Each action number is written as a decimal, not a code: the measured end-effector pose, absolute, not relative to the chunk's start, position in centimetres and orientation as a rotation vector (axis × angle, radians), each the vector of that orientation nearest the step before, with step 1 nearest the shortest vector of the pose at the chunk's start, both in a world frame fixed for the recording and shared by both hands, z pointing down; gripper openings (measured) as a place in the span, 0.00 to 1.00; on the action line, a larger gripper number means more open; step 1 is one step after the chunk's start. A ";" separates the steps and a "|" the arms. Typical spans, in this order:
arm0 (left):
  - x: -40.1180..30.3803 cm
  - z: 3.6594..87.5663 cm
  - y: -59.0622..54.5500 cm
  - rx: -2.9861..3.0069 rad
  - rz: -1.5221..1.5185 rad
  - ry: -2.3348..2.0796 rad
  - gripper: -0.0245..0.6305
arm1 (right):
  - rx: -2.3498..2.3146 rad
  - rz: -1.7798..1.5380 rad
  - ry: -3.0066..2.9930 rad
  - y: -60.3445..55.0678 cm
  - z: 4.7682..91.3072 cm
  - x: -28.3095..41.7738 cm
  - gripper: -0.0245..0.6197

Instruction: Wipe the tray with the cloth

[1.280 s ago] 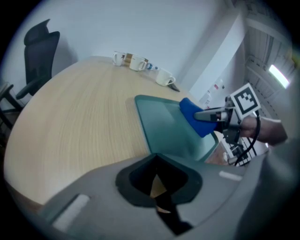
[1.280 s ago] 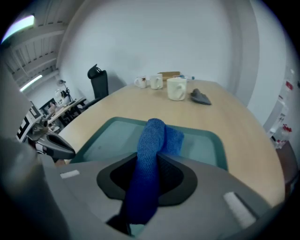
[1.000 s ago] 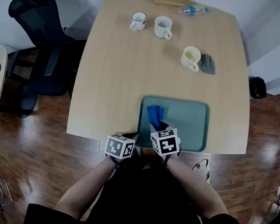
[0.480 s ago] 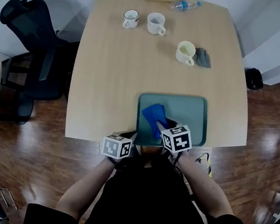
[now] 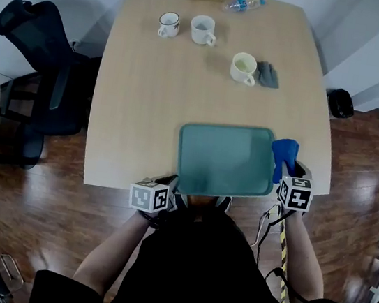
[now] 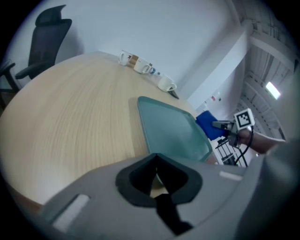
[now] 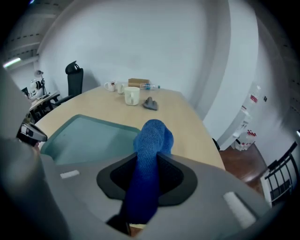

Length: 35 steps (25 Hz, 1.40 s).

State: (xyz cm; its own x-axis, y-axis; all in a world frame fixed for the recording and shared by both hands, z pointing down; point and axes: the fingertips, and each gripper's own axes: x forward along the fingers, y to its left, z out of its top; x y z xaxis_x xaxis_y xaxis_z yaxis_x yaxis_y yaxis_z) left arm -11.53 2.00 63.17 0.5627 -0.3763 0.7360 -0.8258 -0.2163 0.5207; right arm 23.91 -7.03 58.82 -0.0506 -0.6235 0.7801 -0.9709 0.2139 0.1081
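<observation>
Cloth — tight inside right claw

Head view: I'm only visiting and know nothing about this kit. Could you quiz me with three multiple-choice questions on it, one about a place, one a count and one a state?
1. Where is the blue cloth?
A. Draped over the chair
B. Just right of the tray, in the right hand-held gripper
C. On the floor

2. How many mugs stand on the table?
A. One
B. Five
C. Three

3. The right hand-held gripper's jaws are:
A. Closed on the cloth
B. Wide open and empty
C. Closed on a bottle

Answers:
1 B: the cloth sticks out of that gripper beside the tray's right edge.
2 C: two white mugs stand at the far end and a cream one stands nearer.
3 A: the right gripper view shows the cloth pinched between its jaws.
</observation>
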 end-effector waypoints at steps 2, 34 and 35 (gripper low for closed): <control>-11.4 63.2 2.0 1.811 0.568 -0.992 0.04 | 1.450 0.612 -1.778 -6.6 59.8 22.7 0.20; -12.1 63.2 1.8 1.796 0.444 -0.979 0.04 | 1.432 0.995 -1.967 -2.9 59.2 19.9 0.20; -12.2 63.2 1.8 1.796 0.449 -0.990 0.04 | 1.479 0.987 -1.950 -2.7 58.6 21.9 0.20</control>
